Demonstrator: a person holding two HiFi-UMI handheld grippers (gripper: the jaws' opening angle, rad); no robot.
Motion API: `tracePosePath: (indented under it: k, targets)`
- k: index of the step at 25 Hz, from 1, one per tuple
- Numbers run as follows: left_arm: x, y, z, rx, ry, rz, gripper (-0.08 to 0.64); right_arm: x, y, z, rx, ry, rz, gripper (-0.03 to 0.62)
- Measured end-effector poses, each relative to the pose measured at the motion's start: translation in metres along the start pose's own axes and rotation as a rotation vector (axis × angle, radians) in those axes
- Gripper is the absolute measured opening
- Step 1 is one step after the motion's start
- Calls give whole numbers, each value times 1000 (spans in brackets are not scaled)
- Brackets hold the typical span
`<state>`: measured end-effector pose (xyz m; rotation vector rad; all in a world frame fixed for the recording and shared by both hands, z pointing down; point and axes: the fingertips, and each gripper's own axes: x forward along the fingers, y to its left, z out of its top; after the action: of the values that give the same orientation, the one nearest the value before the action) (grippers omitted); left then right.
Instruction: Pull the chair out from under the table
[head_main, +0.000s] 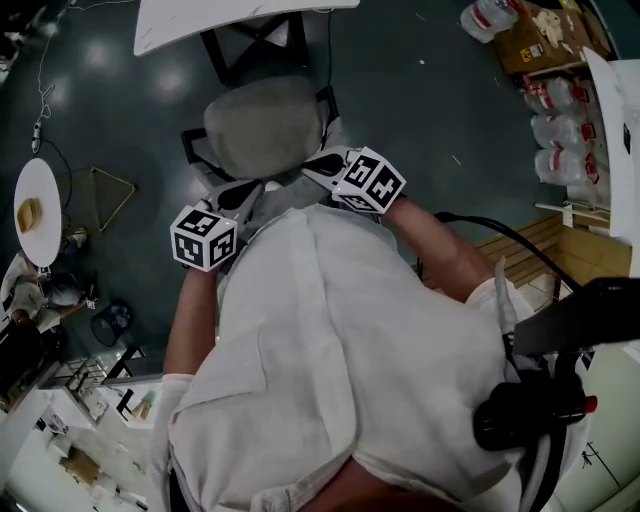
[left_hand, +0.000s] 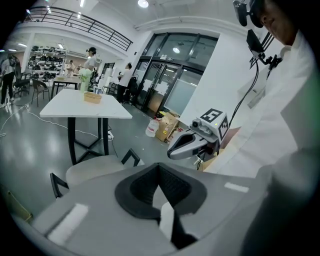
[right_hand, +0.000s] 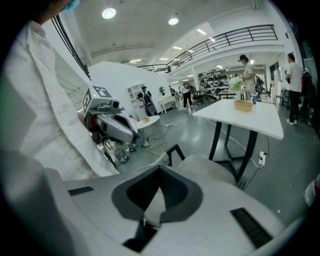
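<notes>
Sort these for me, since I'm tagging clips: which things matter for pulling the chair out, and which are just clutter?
Job in hand:
chair
table
left gripper
right gripper

Lying about:
water bottles
cardboard box
round side table

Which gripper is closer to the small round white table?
Left. The left gripper is on the side toward the round table; the right gripper lies beyond it, farther away.
</notes>
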<state>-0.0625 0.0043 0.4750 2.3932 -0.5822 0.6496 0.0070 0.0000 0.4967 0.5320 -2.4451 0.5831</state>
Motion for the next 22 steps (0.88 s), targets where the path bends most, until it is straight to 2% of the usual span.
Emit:
tracePosePath:
  k: [22]
  targets:
    - [6,-8,-11,-3,29,5,6,-6,8,-12,-1,7,5,6]
